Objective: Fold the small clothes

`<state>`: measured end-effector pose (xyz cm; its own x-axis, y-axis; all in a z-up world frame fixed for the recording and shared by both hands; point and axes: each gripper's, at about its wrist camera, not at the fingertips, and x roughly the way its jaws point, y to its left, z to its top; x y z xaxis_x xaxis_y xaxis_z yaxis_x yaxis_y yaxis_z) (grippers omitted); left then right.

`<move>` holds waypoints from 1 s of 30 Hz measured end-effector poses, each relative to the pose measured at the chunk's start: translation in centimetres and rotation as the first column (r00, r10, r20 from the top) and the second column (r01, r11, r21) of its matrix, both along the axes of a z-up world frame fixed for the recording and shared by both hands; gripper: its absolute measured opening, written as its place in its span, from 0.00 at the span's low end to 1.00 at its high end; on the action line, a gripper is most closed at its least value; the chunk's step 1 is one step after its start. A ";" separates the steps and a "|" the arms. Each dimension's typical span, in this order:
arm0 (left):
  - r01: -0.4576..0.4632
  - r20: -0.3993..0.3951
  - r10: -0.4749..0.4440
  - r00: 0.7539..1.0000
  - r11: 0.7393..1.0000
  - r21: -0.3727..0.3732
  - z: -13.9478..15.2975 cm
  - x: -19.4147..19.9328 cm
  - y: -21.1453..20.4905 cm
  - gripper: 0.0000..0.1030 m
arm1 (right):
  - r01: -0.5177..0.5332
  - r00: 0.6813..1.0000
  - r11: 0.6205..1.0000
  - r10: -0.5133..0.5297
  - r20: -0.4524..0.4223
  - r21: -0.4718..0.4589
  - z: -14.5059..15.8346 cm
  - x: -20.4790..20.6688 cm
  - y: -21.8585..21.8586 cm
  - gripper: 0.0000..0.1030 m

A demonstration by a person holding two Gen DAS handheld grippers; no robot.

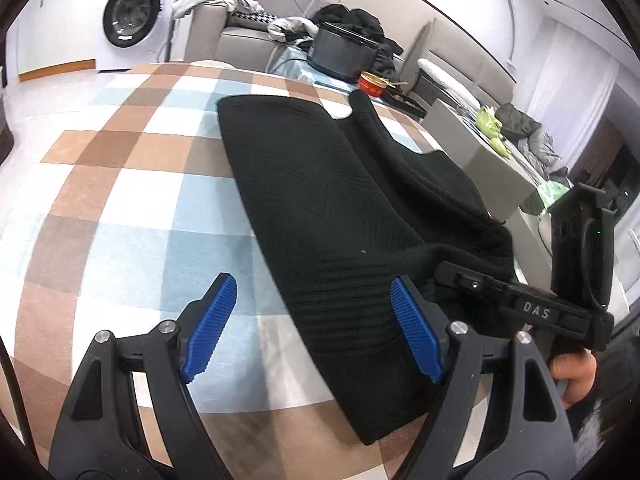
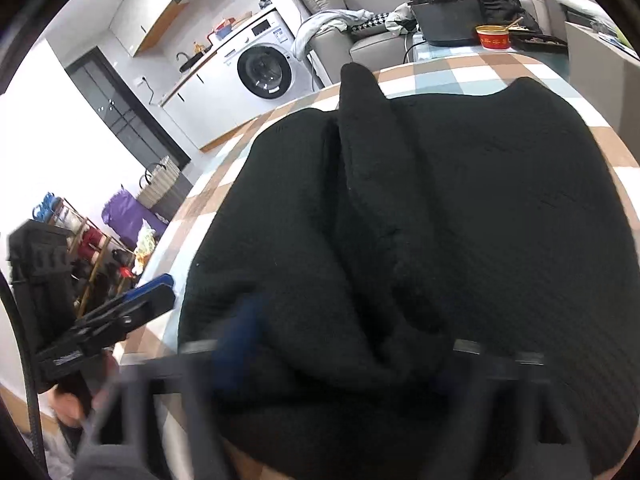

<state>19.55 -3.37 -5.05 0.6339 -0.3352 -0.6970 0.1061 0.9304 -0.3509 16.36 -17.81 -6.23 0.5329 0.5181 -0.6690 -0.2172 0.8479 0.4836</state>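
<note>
Garment [image 1: 320, 208]: washing machine [image 2: 264, 70] behind.

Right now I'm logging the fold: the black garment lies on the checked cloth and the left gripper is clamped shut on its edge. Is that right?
Not quite. The black garment does lie on the checked cloth, but the left gripper is open: in the left wrist view its blue pads stand wide apart, gripping nothing.

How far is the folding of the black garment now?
Done: one long side of the black garment already lies folded over on the checked cloth. In hand: the right gripper has bunched its near edge; the left gripper is open, holding nothing. Left: the remaining folds.
</note>
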 end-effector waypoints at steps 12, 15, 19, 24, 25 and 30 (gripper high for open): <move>0.010 -0.060 -0.013 0.998 0.999 -0.050 -1.0 2.4 0.5 0.75 | 0.185 0.981 0.971 -0.191 -0.027 -0.149 1.2 -7.0 -6.2 0.33; 0.037 -0.096 -0.044 0.994 0.997 -0.069 -2.1 4.0 -0.8 0.75 | 0.215 0.977 0.970 -0.215 0.011 -0.116 2.0 -7.9 -7.6 0.48; 0.069 -0.125 -0.084 0.989 0.991 -0.115 -3.2 5.5 -2.8 0.75 | 0.266 0.963 0.953 -0.256 0.086 -0.142 3.1 -8.5 -9.1 0.59; 0.055 -0.118 -0.068 0.991 0.992 -0.111 -3.7 7.1 -4.6 0.28 | 0.347 0.938 0.916 -0.339 0.075 -0.202 2.0 -7.6 -11.7 0.59; 0.058 -0.118 -0.070 0.990 0.993 -0.104 -3.7 7.4 -4.9 0.21 | 0.355 0.935 0.914 -0.348 0.073 -0.197 1.9 -7.6 -12.1 0.59; 0.061 -0.097 -0.069 0.993 0.995 -0.082 -3.5 7.2 -5.0 0.13 | 0.325 0.944 0.931 -0.330 -0.006 -0.169 -0.1 -6.1 -12.5 0.44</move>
